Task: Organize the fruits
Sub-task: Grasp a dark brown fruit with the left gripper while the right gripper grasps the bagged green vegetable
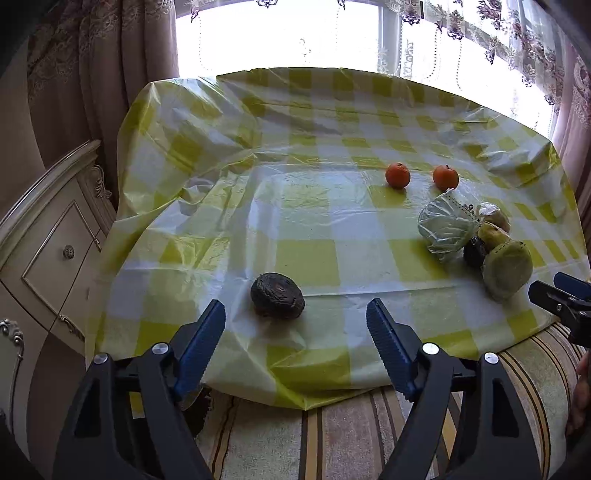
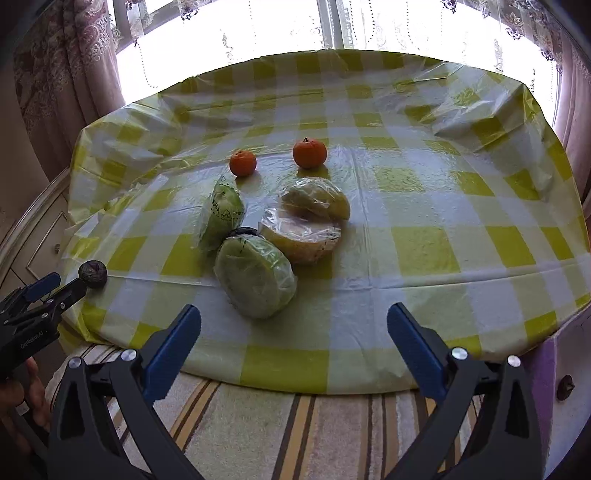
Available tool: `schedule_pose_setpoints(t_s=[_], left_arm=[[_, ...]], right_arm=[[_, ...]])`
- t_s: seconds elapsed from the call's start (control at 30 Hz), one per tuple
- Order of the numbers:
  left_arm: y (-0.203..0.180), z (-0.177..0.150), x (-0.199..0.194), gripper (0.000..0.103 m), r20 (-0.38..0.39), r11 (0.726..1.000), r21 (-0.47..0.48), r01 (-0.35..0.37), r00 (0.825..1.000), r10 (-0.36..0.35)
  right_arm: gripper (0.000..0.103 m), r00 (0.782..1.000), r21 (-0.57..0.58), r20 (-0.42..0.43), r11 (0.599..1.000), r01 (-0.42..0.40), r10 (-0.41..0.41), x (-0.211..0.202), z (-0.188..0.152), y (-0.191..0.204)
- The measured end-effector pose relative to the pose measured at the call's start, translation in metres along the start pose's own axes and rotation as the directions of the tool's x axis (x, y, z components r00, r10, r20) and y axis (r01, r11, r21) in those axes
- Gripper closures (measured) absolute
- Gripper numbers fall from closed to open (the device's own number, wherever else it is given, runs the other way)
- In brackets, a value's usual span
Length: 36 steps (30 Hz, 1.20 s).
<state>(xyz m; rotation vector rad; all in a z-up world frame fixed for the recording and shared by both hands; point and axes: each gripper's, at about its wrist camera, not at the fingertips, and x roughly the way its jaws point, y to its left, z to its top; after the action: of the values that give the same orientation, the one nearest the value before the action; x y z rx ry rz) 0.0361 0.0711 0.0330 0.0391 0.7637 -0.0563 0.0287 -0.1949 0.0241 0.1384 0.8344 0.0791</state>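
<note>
A dark wrinkled avocado (image 1: 277,295) lies alone near the table's front left, just ahead of my open, empty left gripper (image 1: 295,321); it also shows in the right wrist view (image 2: 93,273). Two tangerines (image 1: 398,175) (image 1: 445,177) sit farther back, also in the right wrist view (image 2: 242,163) (image 2: 309,153). Several plastic-wrapped cut green and yellow fruit pieces (image 2: 255,282) (image 2: 301,236) (image 2: 223,212) cluster mid-table around a second dark avocado (image 2: 243,232), mostly hidden. My right gripper (image 2: 293,325) is open and empty just in front of the cluster.
The table wears a yellow-and-white checked plastic cloth (image 1: 295,229) over a striped cloth (image 2: 258,424). A cream cabinet (image 1: 55,240) stands at the left. Curtains and a bright window (image 1: 295,33) are behind. The left gripper (image 2: 55,291) shows at the right wrist view's left edge.
</note>
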Motion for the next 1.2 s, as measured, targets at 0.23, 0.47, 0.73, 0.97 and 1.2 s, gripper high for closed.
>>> schedule_pose_setpoints(t_s=[0.23,0.47,0.73,0.97,1.2], left_arm=[[0.000,0.005,0.017,0.034,-0.028,0.998,0.041,-0.057,0.998,0.058],[-0.009,0.008,0.038,0.043,-0.058,0.983,0.126,-0.133,0.988,0.142],[-0.012,0.006,0.046,0.063,-0.064,0.974,0.164,-0.154,0.984,0.167],[-0.010,0.007,0.040,0.065,-0.045,0.977,0.152,-0.150,0.986,0.158],[-0.013,0.010,0.027,0.065,-0.005,0.978,0.150,-0.147,0.989,0.150]], right_arm=[[0.007,1.000,0.018,-0.027,1.000,-0.005,0.006,0.024,0.015,0.002],[0.027,0.998,0.008,-0.054,1.000,-0.019,0.019,0.039,0.018,0.006],[0.046,0.997,-0.026,-0.055,0.998,-0.057,0.055,0.039,0.017,0.012],[0.057,0.996,-0.038,-0.051,0.997,-0.073,0.071,0.035,0.016,0.015],[0.063,0.996,-0.033,-0.046,0.997,-0.074,0.073,0.030,0.013,0.012]])
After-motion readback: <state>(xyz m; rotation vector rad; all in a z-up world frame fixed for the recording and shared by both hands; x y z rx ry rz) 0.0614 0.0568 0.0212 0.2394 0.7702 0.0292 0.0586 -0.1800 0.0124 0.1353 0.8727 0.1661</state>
